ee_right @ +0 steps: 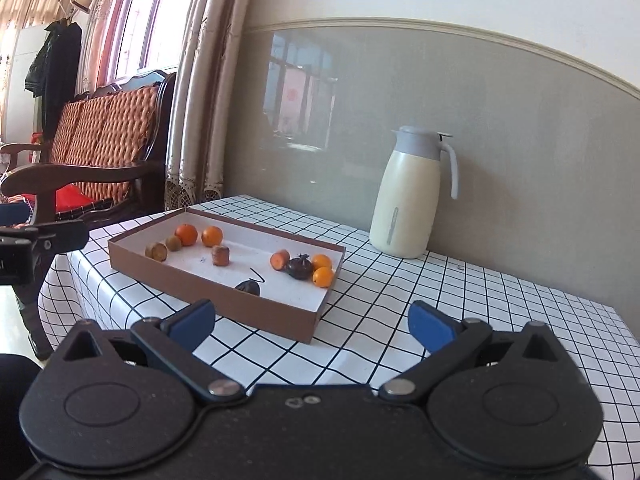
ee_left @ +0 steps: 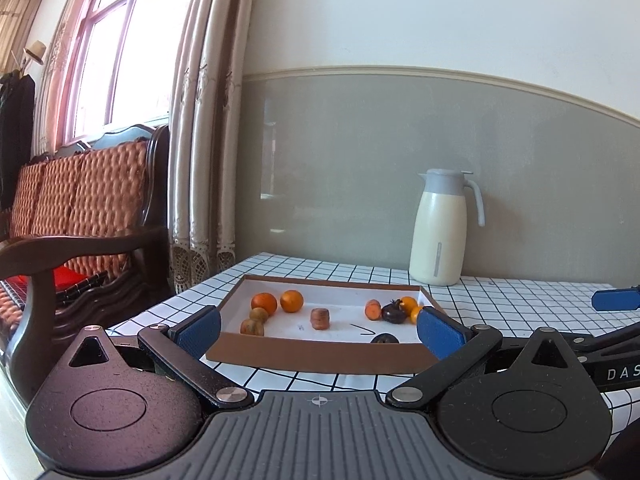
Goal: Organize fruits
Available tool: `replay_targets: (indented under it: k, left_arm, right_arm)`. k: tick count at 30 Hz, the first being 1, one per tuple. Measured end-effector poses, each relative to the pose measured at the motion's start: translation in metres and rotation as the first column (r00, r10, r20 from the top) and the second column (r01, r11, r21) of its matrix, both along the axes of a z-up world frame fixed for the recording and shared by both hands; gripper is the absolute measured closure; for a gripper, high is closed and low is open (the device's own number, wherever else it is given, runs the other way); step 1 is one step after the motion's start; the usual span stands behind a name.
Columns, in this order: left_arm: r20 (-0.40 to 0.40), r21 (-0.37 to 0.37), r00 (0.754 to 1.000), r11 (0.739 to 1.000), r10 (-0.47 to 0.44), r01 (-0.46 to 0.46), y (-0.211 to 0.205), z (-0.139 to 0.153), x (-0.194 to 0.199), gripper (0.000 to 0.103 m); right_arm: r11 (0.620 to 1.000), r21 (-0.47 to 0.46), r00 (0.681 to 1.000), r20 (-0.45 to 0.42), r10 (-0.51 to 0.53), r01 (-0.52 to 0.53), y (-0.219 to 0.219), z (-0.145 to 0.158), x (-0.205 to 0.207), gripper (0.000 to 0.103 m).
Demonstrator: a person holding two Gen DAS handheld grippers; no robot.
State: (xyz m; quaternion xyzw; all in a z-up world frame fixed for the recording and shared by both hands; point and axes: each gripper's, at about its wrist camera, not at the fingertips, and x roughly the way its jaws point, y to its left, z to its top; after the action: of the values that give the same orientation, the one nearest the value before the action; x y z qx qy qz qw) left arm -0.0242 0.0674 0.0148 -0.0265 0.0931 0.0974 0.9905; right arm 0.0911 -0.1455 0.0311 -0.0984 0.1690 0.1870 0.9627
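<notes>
Nearest the lens in the left wrist view, the left gripper [ee_left: 318, 330] stands with its 2 blue-padded fingers spread wide and nothing between them; the right gripper [ee_right: 312, 326] in the right wrist view is likewise spread wide and holds nothing.

Straight ahead of both sits the shallow brown cardboard tray with a white floor [ee_right: 208, 286] on the black-and-white checked tablecloth [ee_right: 460, 320]. Its long axis runs left to right across the left gripper, whose fingers frame the near wall. From the right gripper it lies ahead and to the left, corner-on. By that, the left gripper looks nearer to the tray, though both are close.

All the fruit lies inside the tray, in 2 loose groups with strays between. Counted:
- 4 round orange citrus: 2 larger [ee_right: 187, 235] at the left end, 2 smaller [ee_right: 322, 276] at the right end.
- 2 brownish-green round fruits [ee_right: 156, 251] just beside the larger oranges.
- 1 stubby brown cylindrical piece [ee_right: 221, 255] near the middle.
- 1 orange cut-ended piece [ee_right: 279, 259] touching or just beside a dark purple fruit [ee_right: 299, 267].
- 1 more dark purple fruit [ee_right: 248, 287] alone by the near wall.

Like kinds are partly together. Whether this is a finished sort or one part-way through cannot be told.

1 cream insulated jug with a grey lid [ee_right: 408, 204] stands behind, near the wall.
</notes>
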Motion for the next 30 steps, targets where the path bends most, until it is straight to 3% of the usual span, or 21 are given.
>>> replay_targets:
  k: [9,30]
  left_arm:
    - [0.000,0.030,1.000,0.999,-0.014,0.014,-0.009,-0.002,0.001,0.000]
    - [0.002,0.022,1.000,1.000,-0.015,0.015,-0.007,-0.001,0.002,0.000]
  right_arm:
    - [0.999,0.045,1.000,-0.012,-0.018,0.018,-0.009,0.001,0.003,0.006]
    - [0.997,0.070,0.999,-0.022,-0.023,0.025,-0.013,0.003,0.004,0.006]
